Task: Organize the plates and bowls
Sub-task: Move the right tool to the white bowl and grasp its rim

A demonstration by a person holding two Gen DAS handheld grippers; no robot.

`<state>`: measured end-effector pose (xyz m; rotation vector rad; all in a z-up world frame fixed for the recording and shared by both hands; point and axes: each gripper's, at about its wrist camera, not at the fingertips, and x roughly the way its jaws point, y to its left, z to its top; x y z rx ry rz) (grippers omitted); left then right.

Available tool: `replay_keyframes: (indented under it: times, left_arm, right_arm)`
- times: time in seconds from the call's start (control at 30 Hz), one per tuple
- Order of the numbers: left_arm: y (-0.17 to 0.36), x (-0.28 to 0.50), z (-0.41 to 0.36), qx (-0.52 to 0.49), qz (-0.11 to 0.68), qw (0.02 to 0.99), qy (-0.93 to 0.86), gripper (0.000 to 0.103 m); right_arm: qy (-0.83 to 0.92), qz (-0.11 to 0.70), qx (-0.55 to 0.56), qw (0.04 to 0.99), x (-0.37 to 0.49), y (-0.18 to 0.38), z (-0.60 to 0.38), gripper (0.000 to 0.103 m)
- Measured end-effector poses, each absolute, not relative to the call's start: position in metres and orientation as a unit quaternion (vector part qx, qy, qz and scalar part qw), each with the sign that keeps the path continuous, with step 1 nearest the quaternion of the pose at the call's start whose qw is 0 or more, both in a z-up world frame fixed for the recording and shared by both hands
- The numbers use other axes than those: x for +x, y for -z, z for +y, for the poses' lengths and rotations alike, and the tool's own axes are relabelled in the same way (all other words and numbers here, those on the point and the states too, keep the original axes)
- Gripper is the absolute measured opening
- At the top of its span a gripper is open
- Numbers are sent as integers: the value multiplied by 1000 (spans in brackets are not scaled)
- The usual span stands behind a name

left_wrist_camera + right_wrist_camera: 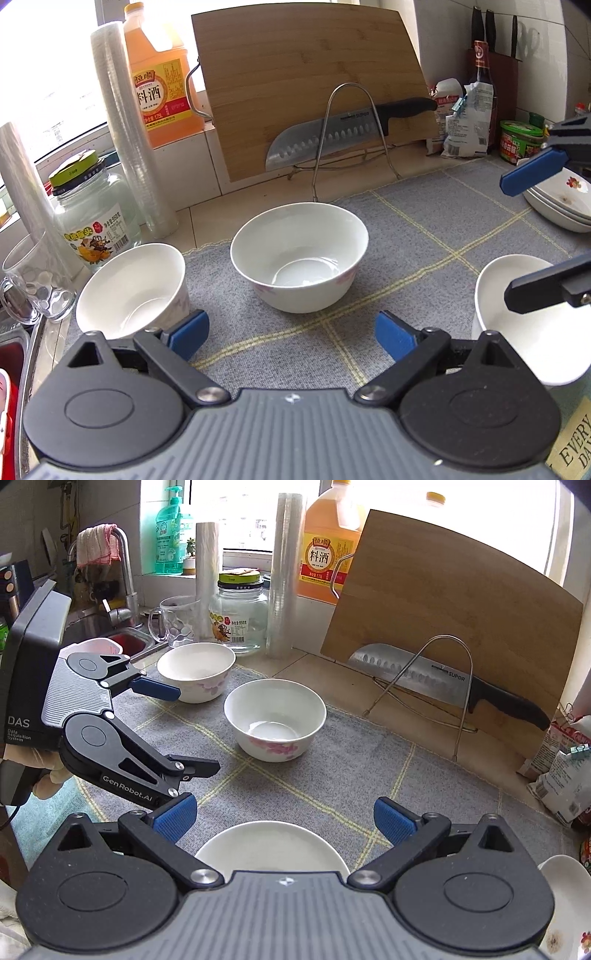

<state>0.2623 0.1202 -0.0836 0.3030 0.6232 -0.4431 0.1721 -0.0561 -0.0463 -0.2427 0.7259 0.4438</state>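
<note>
Three white bowls with pink flowers stand on a grey mat [406,236]. The middle bowl [299,256] [275,718] sits ahead of my left gripper [291,338], which is open and empty. A second bowl [133,290] [195,672] is at the left, close to the left gripper's left finger. A third bowl [528,321] [271,845] lies just below my right gripper [284,821], which is open and empty. Stacked floral plates [561,203] [565,904] sit at the right.
A cutting board [314,81] and a knife [351,129] lean on a wire rack at the back. A jar [92,214], a glass mug [33,280], plastic rolls [129,129], a cooking wine jug [159,74] and a sink [122,638] are at the left. Bags and bottles [469,118] stand at the right.
</note>
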Motion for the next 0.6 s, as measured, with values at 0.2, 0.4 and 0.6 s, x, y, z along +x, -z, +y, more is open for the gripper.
replay_keyframes:
  times: [0.2,0.4,0.6]
  left_arm:
    - [88,275,117,144,304,917,212,96]
    - [89,286,111,135,303,920,208,96]
    - [95,294,107,133,302,920,211,96]
  right_arm:
    - [-231,371,-108,893,207,42,-57,103]
    - [-248,384,-96,884,241,43,-54,103]
    - [-262,389,-107,877,268,45,-42,103]
